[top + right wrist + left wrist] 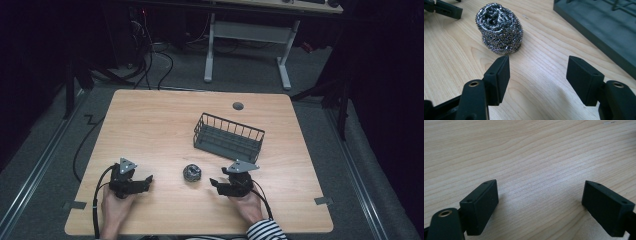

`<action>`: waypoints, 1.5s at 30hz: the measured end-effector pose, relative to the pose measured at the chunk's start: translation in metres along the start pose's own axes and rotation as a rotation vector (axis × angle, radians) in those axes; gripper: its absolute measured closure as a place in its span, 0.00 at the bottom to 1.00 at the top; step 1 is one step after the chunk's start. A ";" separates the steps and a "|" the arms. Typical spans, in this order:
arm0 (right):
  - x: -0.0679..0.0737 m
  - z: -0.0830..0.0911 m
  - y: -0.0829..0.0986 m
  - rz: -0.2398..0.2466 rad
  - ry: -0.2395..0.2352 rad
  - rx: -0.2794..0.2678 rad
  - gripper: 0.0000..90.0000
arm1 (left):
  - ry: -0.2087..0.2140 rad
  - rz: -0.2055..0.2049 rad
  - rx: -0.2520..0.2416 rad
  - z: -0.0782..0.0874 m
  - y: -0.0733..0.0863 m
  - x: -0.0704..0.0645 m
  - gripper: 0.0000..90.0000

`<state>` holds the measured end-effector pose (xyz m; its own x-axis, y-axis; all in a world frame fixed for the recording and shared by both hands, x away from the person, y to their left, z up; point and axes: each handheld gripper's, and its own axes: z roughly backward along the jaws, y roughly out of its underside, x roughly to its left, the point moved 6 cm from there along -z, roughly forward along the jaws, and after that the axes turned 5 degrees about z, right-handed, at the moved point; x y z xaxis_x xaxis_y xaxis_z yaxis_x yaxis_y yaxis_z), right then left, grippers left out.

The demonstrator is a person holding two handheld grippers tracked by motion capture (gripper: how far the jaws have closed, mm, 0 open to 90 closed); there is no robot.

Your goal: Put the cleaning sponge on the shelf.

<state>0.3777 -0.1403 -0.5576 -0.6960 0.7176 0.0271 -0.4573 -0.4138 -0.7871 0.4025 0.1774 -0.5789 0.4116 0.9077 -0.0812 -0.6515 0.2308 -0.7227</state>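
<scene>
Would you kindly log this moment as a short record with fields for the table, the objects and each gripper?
table: light wood, with a grey round cap near its far edge
scourer: steel wool ball lying on the table between the two grippers, touched by neither
basket: dark wire basket, upright, empty, beyond the scourer to its right
left gripper: open, low over bare wood
right gripper: open, pointing toward the scourer, basket at its side
</scene>
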 end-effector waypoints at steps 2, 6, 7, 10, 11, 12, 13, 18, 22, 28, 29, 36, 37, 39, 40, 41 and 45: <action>0.002 -0.004 -0.001 0.007 -0.004 0.006 0.39 | 0.000 0.000 0.000 0.000 0.000 0.000 0.16; 0.006 -0.011 -0.002 0.021 -0.011 0.020 0.38 | 0.000 0.000 0.000 0.000 0.000 0.000 0.16; 0.007 -0.013 -0.002 0.026 -0.013 0.023 0.38 | 0.000 0.000 0.000 0.000 0.000 0.000 0.16; 0.009 -0.017 -0.003 0.031 -0.018 0.028 0.36 | -0.001 -0.001 0.000 0.000 0.000 0.000 0.16; 0.010 -0.019 -0.003 0.035 -0.020 0.032 0.36 | -0.001 -0.001 0.000 0.000 0.000 0.000 0.16; 0.011 -0.020 -0.005 0.046 -0.018 0.035 0.36 | -0.001 -0.001 0.000 0.000 0.000 0.000 0.16; 0.013 -0.021 -0.007 0.054 -0.018 0.038 0.35 | -0.001 -0.001 0.000 0.000 0.000 0.000 0.16; 0.019 -0.029 -0.019 0.073 -0.038 0.041 0.33 | -0.001 0.000 0.000 0.000 0.000 0.000 0.16; 0.027 -0.035 -0.025 0.102 -0.063 0.039 0.32 | -0.001 -0.001 0.000 0.000 0.000 0.000 0.16; 0.034 -0.048 -0.032 0.121 -0.077 0.055 0.31 | -0.001 -0.001 0.000 0.000 0.000 0.000 0.16; 0.034 -0.050 -0.033 0.129 -0.077 0.054 0.31 | -0.001 0.000 0.000 0.000 0.000 0.000 0.16; 0.037 -0.059 -0.034 0.124 -0.059 0.067 0.44 | -0.001 0.000 0.000 0.000 0.000 0.000 0.16; 0.037 -0.058 -0.034 0.131 -0.052 0.066 0.45 | -0.001 -0.001 0.000 0.000 0.000 0.000 0.16; 0.037 -0.057 -0.034 0.133 -0.040 0.067 0.46 | -0.001 -0.001 0.000 0.000 0.000 0.000 0.16; 0.036 -0.056 -0.035 0.141 -0.043 0.062 0.46 | -0.001 0.000 0.000 0.000 0.000 0.000 0.16; 0.037 -0.055 -0.034 0.137 -0.042 0.062 0.46 | -0.001 0.000 0.000 0.000 0.000 0.000 0.16; 0.036 -0.046 -0.037 0.128 -0.048 0.045 0.46 | -0.002 0.001 0.000 0.000 0.000 0.000 0.16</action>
<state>0.3948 -0.0733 -0.5555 -0.7754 0.6300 -0.0418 -0.3864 -0.5259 -0.7577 0.4023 0.1773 -0.5790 0.4102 0.9084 -0.0806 -0.6516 0.2301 -0.7228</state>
